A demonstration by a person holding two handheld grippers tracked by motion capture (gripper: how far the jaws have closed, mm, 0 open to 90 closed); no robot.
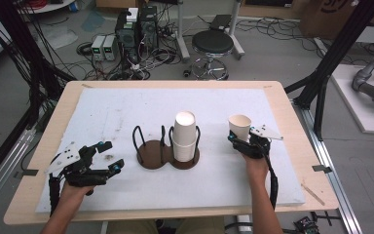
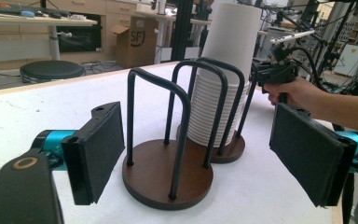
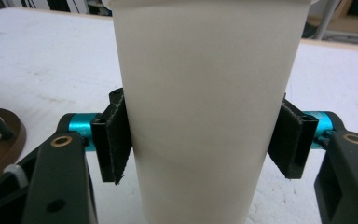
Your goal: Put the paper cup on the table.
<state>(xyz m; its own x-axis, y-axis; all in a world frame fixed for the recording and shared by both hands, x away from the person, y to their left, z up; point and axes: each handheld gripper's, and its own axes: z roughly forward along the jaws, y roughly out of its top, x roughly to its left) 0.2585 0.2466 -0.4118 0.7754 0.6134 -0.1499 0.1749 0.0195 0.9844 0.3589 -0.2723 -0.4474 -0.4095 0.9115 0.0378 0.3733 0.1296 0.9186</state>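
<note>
Now, at lower left of the high view, my left gripper [image 1: 106, 157] rests with jaws spread and empty. At centre stands the dark brown double-ring cup holder [image 1: 152, 155], its right ring stacked with white paper cups [image 1: 184, 136]. Right of centre, my right gripper [image 1: 239, 139] pinches one white paper cup [image 1: 239, 126] upright.

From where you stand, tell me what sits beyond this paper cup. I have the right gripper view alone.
Observer: The paper cup in the right gripper stands mouth up, right of a two-ring cup holder.
Operator: Report what the holder carries.
Observer: Its right ring holds a stack of paper cups, upside down; the left ring has none.
Operator: Give me the other hand.
Observer: The left gripper is open, holding nothing, aimed at the holder's left ring.
</note>
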